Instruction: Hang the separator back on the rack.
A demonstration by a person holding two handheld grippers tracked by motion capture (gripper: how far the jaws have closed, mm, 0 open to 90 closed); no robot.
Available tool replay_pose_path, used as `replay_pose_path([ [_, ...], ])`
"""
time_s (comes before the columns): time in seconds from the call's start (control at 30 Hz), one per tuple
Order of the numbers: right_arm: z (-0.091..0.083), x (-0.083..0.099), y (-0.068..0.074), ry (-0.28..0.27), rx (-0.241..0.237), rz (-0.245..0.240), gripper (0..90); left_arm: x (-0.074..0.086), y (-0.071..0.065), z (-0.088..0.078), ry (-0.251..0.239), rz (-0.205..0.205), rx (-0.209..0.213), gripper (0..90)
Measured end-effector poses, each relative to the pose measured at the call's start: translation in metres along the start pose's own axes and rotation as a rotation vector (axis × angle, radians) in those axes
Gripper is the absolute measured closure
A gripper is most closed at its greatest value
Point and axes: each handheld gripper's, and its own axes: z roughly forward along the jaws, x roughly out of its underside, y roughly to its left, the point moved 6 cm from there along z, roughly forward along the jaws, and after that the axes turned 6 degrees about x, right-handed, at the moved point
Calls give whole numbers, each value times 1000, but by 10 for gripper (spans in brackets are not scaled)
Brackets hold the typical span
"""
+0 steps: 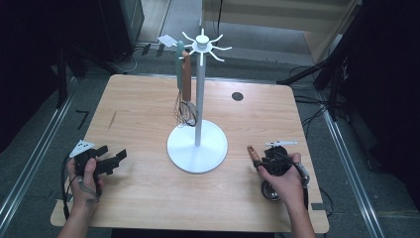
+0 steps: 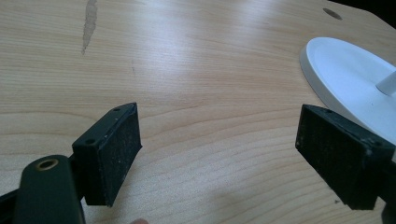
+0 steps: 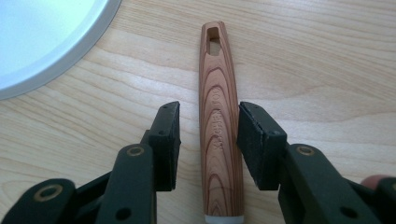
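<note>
Wooden table (image 1: 143,114): right gripper (image 3: 208,140) view alone shows jaws straddling handle (image 3: 218,116), right pad touching; left gripper (image 2: 218,154) gapes.

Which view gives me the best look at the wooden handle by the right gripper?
The right gripper view: the wooden handle lies lengthwise between the open jaws, hanging hole visible. The high view shows its tip beside the hand.

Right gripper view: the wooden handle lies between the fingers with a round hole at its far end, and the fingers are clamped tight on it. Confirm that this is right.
Not quite. In the right gripper view the wooden handle does lie between the fingers, but they are not clamped on it: a strip of table shows on the left side and a thin gap on the right. The hole at its far end is there as stated.
</note>
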Motion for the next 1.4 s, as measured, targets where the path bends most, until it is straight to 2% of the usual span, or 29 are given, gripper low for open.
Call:
replay_pose_path([
  [0.13, 0, -1, -1, 18, 23, 5, 603, 0, 0, 0, 2, 4, 0, 147],
  [0.43, -1, -1, -7, 89, 29, 42, 599, 0, 0, 1, 5, 5, 1, 147],
  [0.67, -3, 5, -6, 160, 31, 1, 609, 0, 0, 1, 9, 5, 0, 147],
  [0.9, 0, 10, -7, 207, 46, -13, 647, 0, 0, 1, 11, 6, 0, 147],
  [1.07, 0, 10, -9, 211, 45, -20, 690, 0, 0, 1, 13, 6, 1, 148],
  [1.4, 0, 10, -9, 204, 43, -13, 693, 0, 0, 2, 13, 6, 0, 148],
])
